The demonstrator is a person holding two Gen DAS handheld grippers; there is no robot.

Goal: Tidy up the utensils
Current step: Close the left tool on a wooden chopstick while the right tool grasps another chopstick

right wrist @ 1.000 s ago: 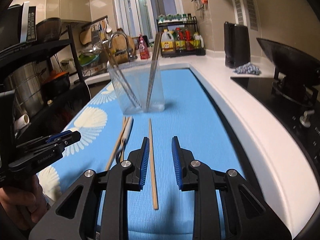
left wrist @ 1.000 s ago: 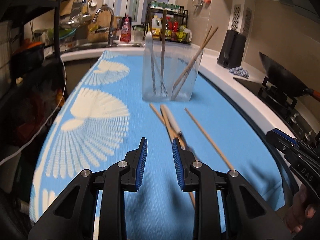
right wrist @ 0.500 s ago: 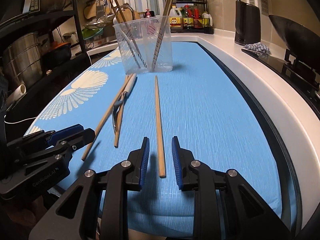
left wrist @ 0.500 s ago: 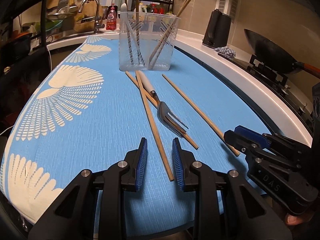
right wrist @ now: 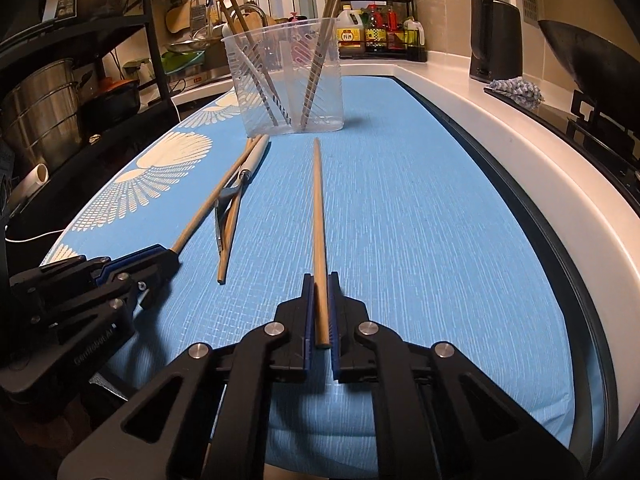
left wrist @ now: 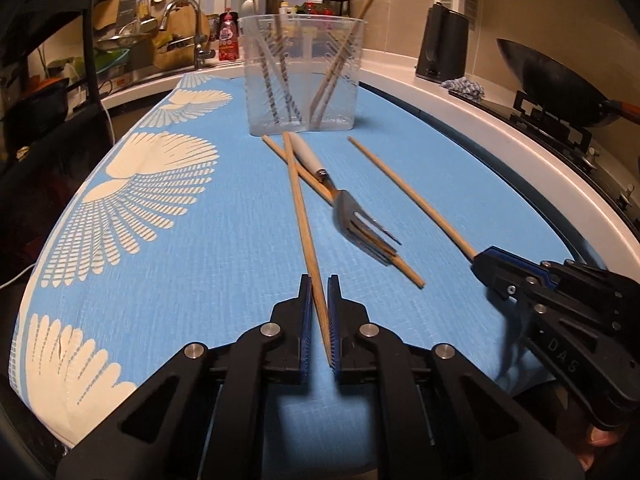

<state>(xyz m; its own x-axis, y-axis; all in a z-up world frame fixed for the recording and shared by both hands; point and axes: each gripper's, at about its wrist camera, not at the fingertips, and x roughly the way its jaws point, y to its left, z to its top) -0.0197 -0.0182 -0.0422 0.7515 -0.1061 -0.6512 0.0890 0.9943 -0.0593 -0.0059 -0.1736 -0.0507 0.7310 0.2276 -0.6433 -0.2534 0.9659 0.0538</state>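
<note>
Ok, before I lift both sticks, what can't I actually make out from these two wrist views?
- Left wrist view: the near end of the right gripper's chopstick is hidden inside the right gripper.
- Right wrist view: the near end of the left gripper's chopstick is hidden inside the left gripper.
- Both views: utensils in the clear holder blur behind its ribbed wall, and their tops are cut off by the upper edge.
- Right wrist view: the fork shows edge-on, so its tines are unreadable.

Both wrist views skim low along the worktop (left wrist: 248, 240), facing the clear holder (left wrist: 302, 76) (right wrist: 286, 76), shared.
</note>
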